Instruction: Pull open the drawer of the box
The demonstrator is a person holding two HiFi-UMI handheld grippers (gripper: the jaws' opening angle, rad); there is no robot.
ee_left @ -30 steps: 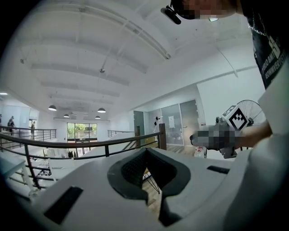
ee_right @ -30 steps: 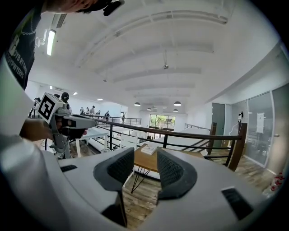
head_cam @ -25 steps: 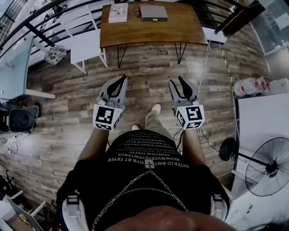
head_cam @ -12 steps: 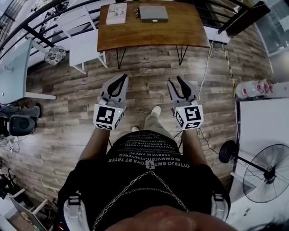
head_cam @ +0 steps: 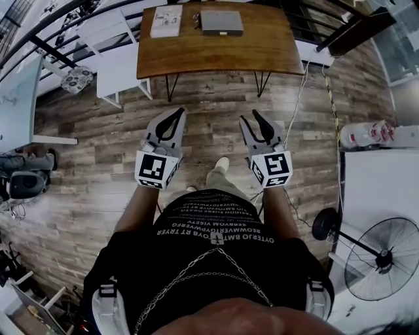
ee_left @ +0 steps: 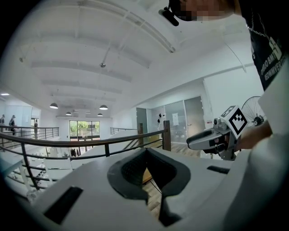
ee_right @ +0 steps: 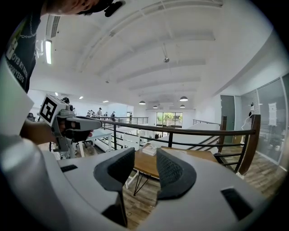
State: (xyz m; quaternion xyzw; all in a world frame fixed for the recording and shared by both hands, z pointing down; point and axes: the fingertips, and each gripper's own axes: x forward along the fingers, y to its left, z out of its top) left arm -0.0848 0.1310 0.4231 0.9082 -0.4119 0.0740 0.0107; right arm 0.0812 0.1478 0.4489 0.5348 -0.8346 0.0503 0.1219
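Left gripper (head_cam: 175,115) jaws meet at their tips with nothing held; right gripper (head_cam: 249,116) jaws stand apart and empty.
Both grippers hang side by side over the plank floor (head_cam: 209,98), near the person's body and well apart from the wooden table (head_cam: 262,46) ahead. On the table's far part lies the grey box (head_cam: 221,21), flat, with no drawer showing drawn out; what it holds cannot be told. Just beside it, to the left, lies a white book-like thing (head_cam: 165,19). In the right gripper view the tabletop shows through the gap between the parted jaws of the right gripper (ee_right: 144,155); the left gripper (ee_left: 145,155) shows only a thin slit below its touching tips.
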